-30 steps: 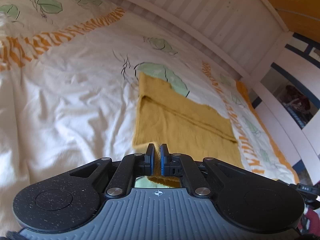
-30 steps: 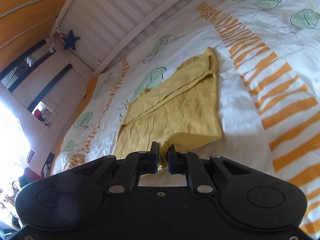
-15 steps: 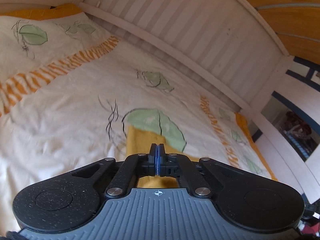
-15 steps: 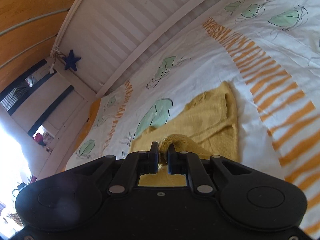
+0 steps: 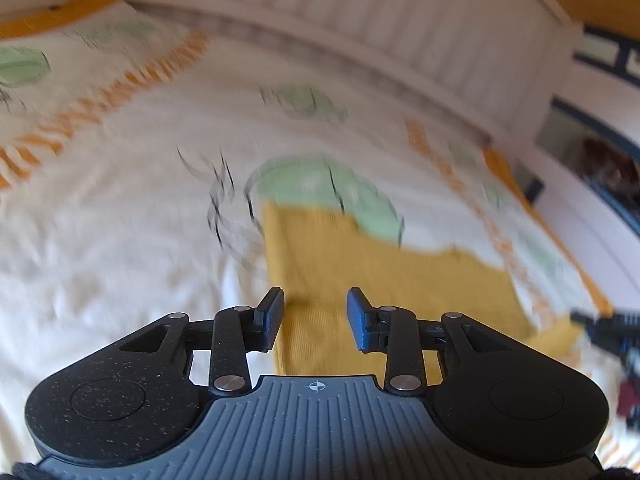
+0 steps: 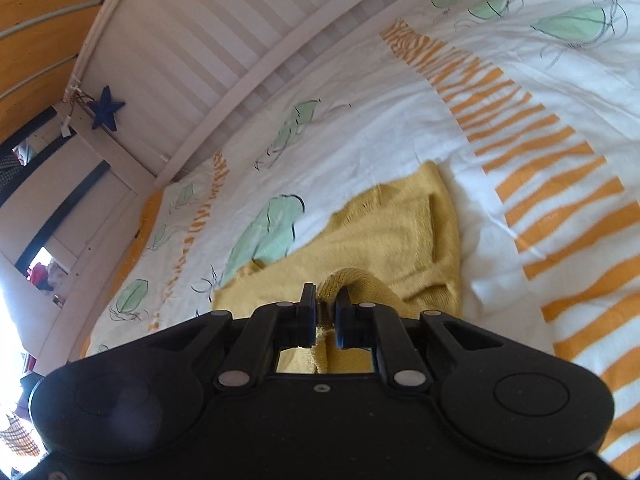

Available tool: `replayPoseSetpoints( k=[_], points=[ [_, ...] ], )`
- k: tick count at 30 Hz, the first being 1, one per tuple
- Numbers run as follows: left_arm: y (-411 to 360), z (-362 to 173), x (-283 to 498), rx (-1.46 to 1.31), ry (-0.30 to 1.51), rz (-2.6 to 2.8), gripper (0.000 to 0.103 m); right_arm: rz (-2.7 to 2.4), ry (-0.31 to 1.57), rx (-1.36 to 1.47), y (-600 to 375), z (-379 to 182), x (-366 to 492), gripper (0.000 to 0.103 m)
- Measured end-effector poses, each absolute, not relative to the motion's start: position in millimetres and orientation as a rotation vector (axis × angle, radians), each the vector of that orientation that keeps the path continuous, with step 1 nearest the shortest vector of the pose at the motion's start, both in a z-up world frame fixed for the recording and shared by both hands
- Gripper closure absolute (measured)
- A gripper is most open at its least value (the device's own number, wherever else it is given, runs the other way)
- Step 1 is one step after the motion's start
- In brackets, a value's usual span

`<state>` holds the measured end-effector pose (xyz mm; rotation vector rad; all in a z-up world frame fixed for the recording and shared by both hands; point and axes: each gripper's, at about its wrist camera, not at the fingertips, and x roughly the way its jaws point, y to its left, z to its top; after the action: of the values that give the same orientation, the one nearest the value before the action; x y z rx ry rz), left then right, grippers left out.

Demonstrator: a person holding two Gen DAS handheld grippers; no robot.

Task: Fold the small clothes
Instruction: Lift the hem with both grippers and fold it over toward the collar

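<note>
A small mustard-yellow knitted garment (image 5: 384, 276) lies folded on the bed cover, partly over a green leaf print. My left gripper (image 5: 315, 311) hovers just over its near left corner. Its jaws are opening, and the fabric lies flat below them, not pinched. In the right wrist view the same yellow garment (image 6: 404, 236) spreads ahead. My right gripper (image 6: 325, 320) is shut on a bunched fold of its near edge, which arches up out of the pads. At the right edge of the left wrist view a dark, blurred part of the other gripper shows.
The white bed cover (image 5: 120, 220) with orange stripes (image 6: 532, 152) and green leaves fills both views. A white slatted bed rail (image 5: 360, 36) runs along the far side. A blue star (image 6: 106, 107) hangs on the white bedpost at the left of the right wrist view.
My left gripper went from pinched on the yellow fabric to jaws apart, and the cloth dropped flat. Both grippers carried the near edge forward over the garment, folding it shorter.
</note>
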<state>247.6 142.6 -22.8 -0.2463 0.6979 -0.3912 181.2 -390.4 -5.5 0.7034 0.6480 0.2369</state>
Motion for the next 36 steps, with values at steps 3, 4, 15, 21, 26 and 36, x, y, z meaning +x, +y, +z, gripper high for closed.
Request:
replayPoseSetpoints(
  k=[3,4,15,21,26,36],
  points=[
    [130,-33,244,-0.147,0.736,-0.441,0.065,0.226,0.659,0.713,-393,-9,178,0.085],
    [124,-35,246,-0.102,0.743,-0.463,0.062,0.223,0.661,0.716,-393,-10,177,0.085],
    [75,-60,282,0.184,0.796,-0.542,0.06,0.226,0.685,0.718,-394,-19,176,0.084],
    [58,-70,293,0.241,0.865,-0.616,0.06,0.227,0.692,0.727,-395,-24,177,0.084],
    [60,-70,295,0.191,0.861,-0.585,0.08,0.228,0.696,0.728,-396,-25,175,0.084],
    [70,-51,255,0.089,0.674,-0.434,0.098,0.224,0.68,0.728,-396,-20,166,0.084]
  ],
)
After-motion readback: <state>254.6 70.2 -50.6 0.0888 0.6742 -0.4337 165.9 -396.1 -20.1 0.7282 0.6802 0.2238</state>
